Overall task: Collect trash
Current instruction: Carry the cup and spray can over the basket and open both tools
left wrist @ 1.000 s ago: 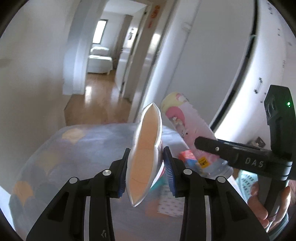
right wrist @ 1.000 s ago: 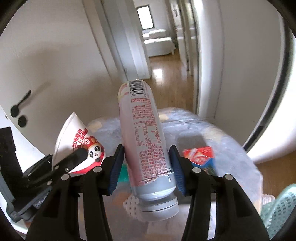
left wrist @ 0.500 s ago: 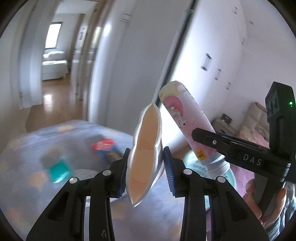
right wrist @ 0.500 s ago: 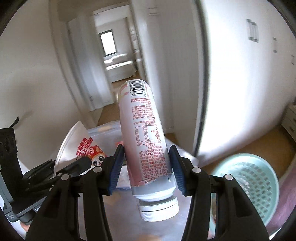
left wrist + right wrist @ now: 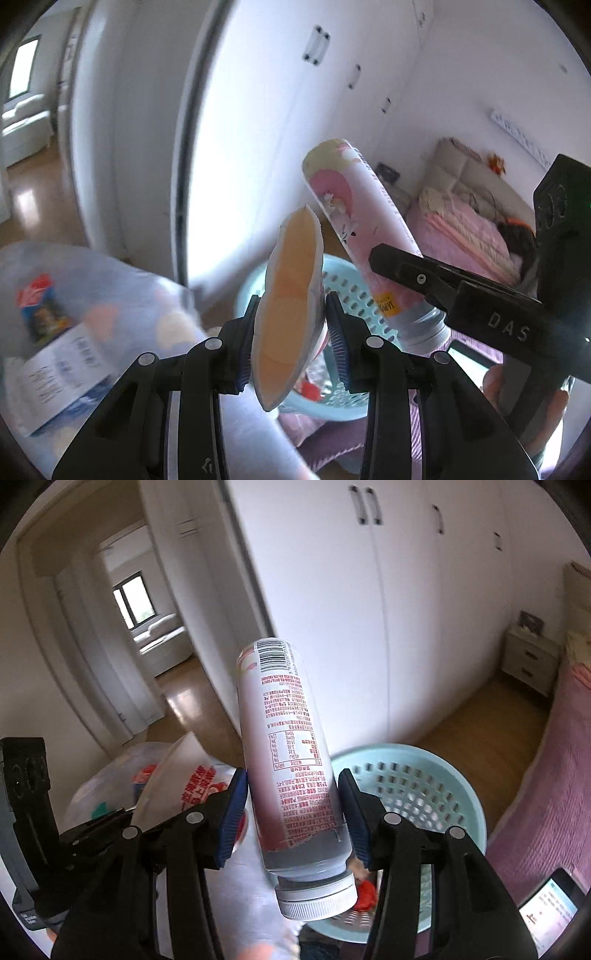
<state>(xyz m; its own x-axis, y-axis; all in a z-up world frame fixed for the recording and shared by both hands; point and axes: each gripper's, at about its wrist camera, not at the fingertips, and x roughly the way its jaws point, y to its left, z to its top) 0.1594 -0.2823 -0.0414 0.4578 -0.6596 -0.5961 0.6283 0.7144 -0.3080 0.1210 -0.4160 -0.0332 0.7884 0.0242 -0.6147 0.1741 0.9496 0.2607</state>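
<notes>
above the pale-blue perforated plastic basket [image 5: 443, 794], right tool [image 5: 293, 812] pinches a pink-labelled plastic bottle [image 5: 288, 760]; left tool [image 5: 290, 325] pinches a squashed paper cup [image 5: 288, 314]. step: carry to basket. next: centre over rim, release.

"DAS" on right tool [image 5: 436, 284]; barcode atop bottle [image 5: 291, 775].

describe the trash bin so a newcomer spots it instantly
Start at the white wardrobe doors and drop to the wooden floor at their foot, beside the pink bed. The basket stands there, just beyond the right gripper clamping the bottle. It alone is round, pale turquoise plastic, its wall perforated with holes.
</notes>
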